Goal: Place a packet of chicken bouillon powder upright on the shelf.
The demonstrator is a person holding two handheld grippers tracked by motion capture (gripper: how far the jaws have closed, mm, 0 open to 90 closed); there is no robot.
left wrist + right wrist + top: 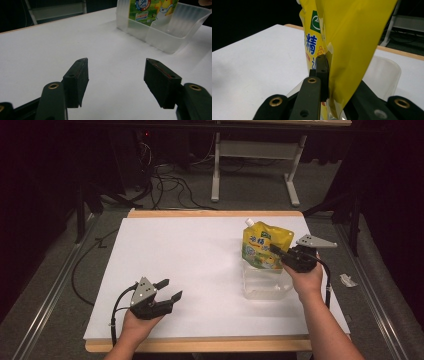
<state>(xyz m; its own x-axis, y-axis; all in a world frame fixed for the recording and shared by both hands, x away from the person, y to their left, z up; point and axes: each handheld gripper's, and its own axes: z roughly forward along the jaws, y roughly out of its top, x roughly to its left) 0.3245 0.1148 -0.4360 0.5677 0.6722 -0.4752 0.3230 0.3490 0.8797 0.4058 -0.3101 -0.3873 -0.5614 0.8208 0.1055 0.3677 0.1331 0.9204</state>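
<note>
Left gripper [170, 289] sits nearest the person's edge of the white table [190, 260], well apart from the clear bin [265, 282] and to its left; jaws stand wide with nothing between them, bare tabletop under them; in the left gripper view [116, 75] the bin [172, 32] lies ahead and to the right, the pouch [152, 10] standing inside it; right gripper [278, 254] is at the bin's right side, hand behind it, jaws pointing left into the yellow spout pouch [265, 245]; pouch stands upright in the bin, its top and white spout rising above the bin rim; in the right gripper view [327, 75] the jaws are pinched narrow on the pouch's side edge [347, 50], film clamped between the pads, bin wall [384, 80] just behind; beyond the bin, the table's far wooden edge, then floor with cables [165, 185] and a grey table frame [255, 165].
</note>
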